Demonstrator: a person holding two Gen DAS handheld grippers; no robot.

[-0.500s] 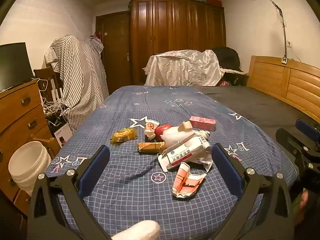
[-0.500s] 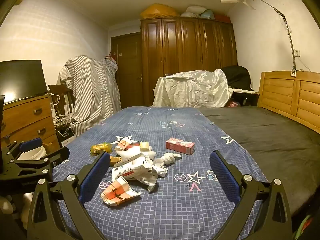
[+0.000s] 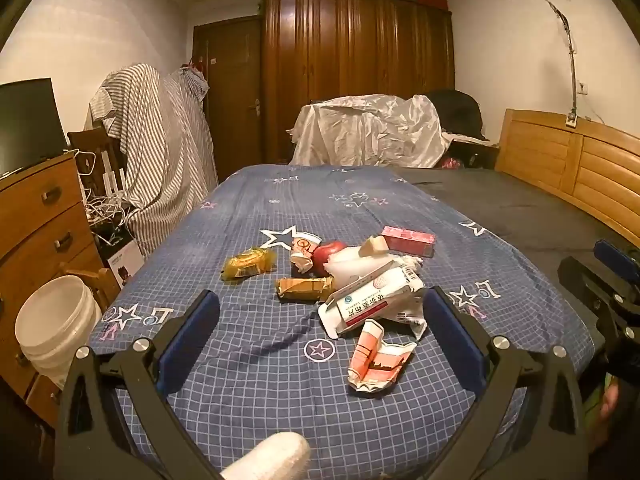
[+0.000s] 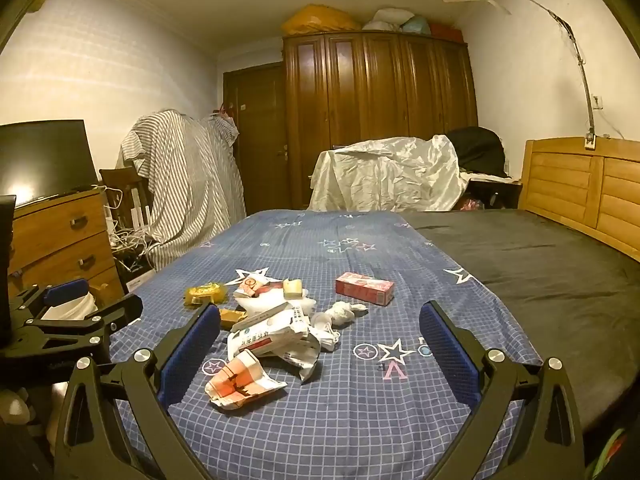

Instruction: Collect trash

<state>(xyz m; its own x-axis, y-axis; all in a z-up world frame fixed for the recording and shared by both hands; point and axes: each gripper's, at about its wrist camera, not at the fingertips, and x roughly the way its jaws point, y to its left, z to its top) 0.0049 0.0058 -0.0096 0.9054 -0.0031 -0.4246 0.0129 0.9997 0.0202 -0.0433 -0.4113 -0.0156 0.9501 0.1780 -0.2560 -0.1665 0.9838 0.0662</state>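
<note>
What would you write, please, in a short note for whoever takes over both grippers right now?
Left gripper: open, empty, short of the pile.
Right gripper: open, empty, short of the pile.
Trash lies loose on the blue star bedspread: crushed orange-and-white carton nearest, white medicine packet, gold wrapper, yellow wrapper, paper cup, pink box, crumpled tissue.
White bucket stands on the floor at the bed's left corner, probably the bin.
Done: nothing picked up, as far as can be seen.
Left: collect every piece.
</note>
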